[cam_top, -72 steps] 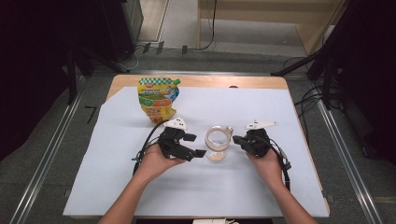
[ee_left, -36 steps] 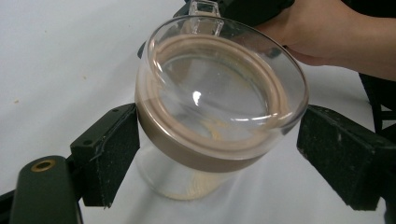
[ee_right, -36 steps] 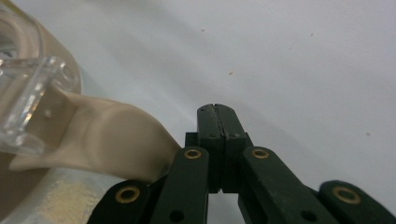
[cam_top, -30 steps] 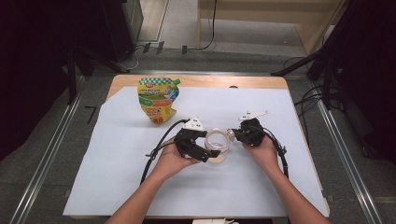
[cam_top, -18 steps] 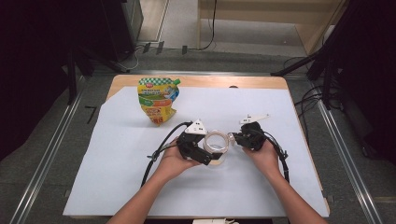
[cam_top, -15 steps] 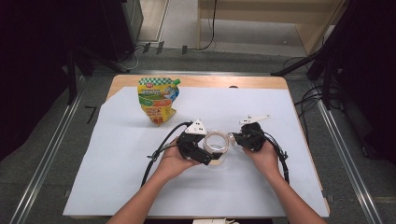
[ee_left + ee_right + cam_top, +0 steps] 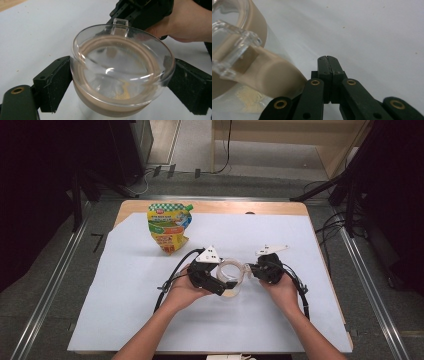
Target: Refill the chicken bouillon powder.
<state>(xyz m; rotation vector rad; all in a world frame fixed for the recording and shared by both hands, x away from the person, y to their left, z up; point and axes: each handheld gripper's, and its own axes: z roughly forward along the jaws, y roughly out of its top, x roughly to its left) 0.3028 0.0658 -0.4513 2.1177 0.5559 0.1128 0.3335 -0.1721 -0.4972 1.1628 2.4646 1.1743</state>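
Note:
A clear glass jar (image 7: pixel 234 276) with a tan-sealed lid stands on the white sheet at mid-table. My left gripper (image 7: pixel 224 285) comes at it from the left. In the left gripper view its two black pads (image 7: pixel 53 83) press against the sides of the jar (image 7: pixel 120 72), just under the lid rim. My right gripper (image 7: pixel 253 270) sits against the jar's right side. In the right gripper view its jaws (image 7: pixel 328 61) are shut together with nothing between them. They lie just right of the lid's clear tab (image 7: pixel 233 47) and tan seal.
A colourful snack pouch (image 7: pixel 169 226) stands at the back left of the white sheet (image 7: pixel 125 285). The wooden table edge (image 7: pixel 210 207) runs along the far side. Cables trail from both grippers toward the person.
Both grippers moved inward to the jar from either side over the last seconds. The left one came to clasp it. In the last half second almost nothing shifts.

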